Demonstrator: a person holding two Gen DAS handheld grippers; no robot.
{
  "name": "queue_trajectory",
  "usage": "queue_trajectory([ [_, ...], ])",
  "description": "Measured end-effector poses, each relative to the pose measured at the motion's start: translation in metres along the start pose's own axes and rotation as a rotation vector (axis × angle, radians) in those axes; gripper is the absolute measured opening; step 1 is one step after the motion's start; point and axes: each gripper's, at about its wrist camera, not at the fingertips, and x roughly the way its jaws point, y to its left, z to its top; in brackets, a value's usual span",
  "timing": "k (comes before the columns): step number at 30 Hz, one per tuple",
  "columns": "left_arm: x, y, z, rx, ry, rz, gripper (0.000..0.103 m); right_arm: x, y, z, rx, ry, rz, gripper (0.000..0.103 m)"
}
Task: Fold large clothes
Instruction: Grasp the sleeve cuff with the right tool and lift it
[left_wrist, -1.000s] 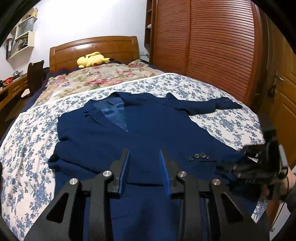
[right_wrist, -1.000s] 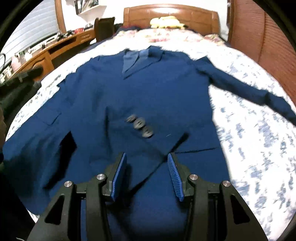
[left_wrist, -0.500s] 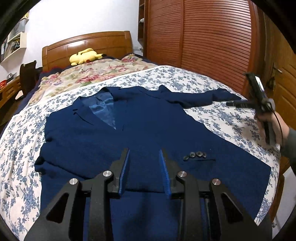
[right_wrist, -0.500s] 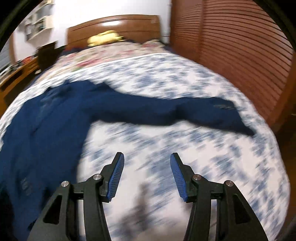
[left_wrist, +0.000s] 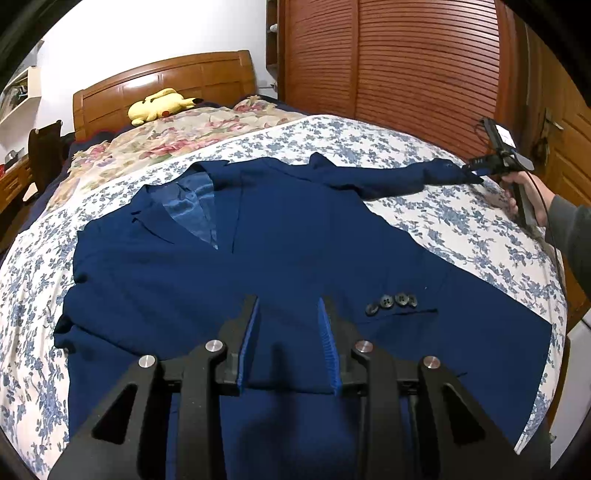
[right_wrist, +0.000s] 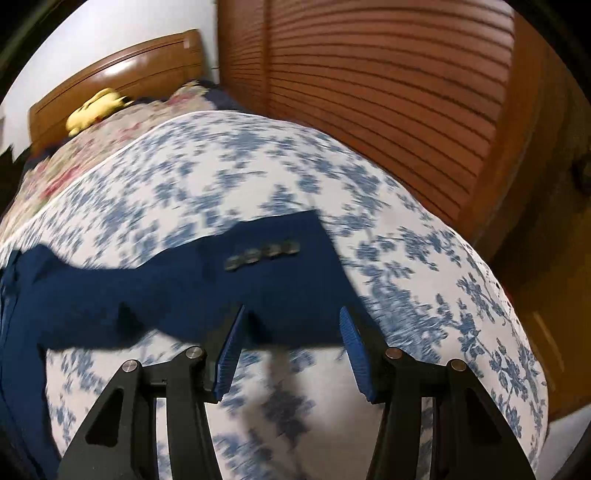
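While my left gripper (left_wrist: 288, 314) hangs above the lower front of the navy jacket (left_wrist: 258, 266), its two blue-padded fingers (left_wrist: 248, 343) stand parted with a clear gap between them and nothing caught in it; the cloth lies flat beneath, and I cannot tell whether the tips brush it. The jacket is spread face up across the blue-flowered bedspread (left_wrist: 461, 229), collar toward the wooden headboard (left_wrist: 166, 88), lining showing pale blue at the open lapel. One sleeve is folded across the lower front, its row of cuff buttons (left_wrist: 391, 302) lying just right of my left gripper.

The other sleeve (left_wrist: 388, 177) stretches out straight toward the slatted wardrobe doors (left_wrist: 424, 66). My right gripper (right_wrist: 291, 325) is at that sleeve's end. From its own camera, which is blurred, the fingers (right_wrist: 231, 343) are spread wide, wider than the left pair, and the cuff with its four buttons (right_wrist: 262, 253) lies just ahead of and between the tips. The jaws have not closed on it. From the left camera my right hand (left_wrist: 524, 195) grips the handle low over the bedspread, the tool's nose at the cuff edge.

A yellow plush toy (left_wrist: 159, 107) rests on the floral quilt by the headboard.
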Motion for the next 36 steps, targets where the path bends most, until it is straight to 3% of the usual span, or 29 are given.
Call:
queue_trajectory([
  [10, 0.009, 0.000, 0.000, 0.016, 0.022, -0.006, 0.033, 0.039, -0.009, 0.016, 0.039, 0.066, -0.010, 0.056],
  [14, 0.010, 0.000, 0.000, 0.017, 0.023, -0.006, 0.033, 0.035, 0.009, 0.014, -0.021, 0.069, 0.010, 0.056],
  [15, 0.011, -0.001, 0.000, 0.016, 0.024, -0.005, 0.033, 0.034, 0.015, 0.012, -0.049, 0.072, 0.036, 0.047],
  [16, 0.011, 0.000, 0.000, 0.015, 0.026, -0.006, 0.033, 0.028, 0.021, 0.010, -0.081, 0.078, 0.061, 0.020],
  [17, 0.012, 0.001, 0.000, 0.012, 0.028, -0.010, 0.033, 0.027, 0.029, 0.007, -0.121, 0.093, 0.078, 0.007],
  [19, 0.013, 0.003, 0.000, 0.003, 0.034, -0.014, 0.033, 0.022, 0.045, 0.002, -0.191, 0.101, 0.099, 0.002],
  [25, 0.004, 0.005, 0.000, -0.001, 0.019, -0.009, 0.033, -0.034, 0.088, -0.003, -0.303, -0.003, 0.180, 0.001],
  [36, -0.030, 0.014, -0.005, 0.007, -0.033, 0.002, 0.033, -0.159, 0.124, -0.010, -0.398, -0.187, 0.211, 0.001],
])
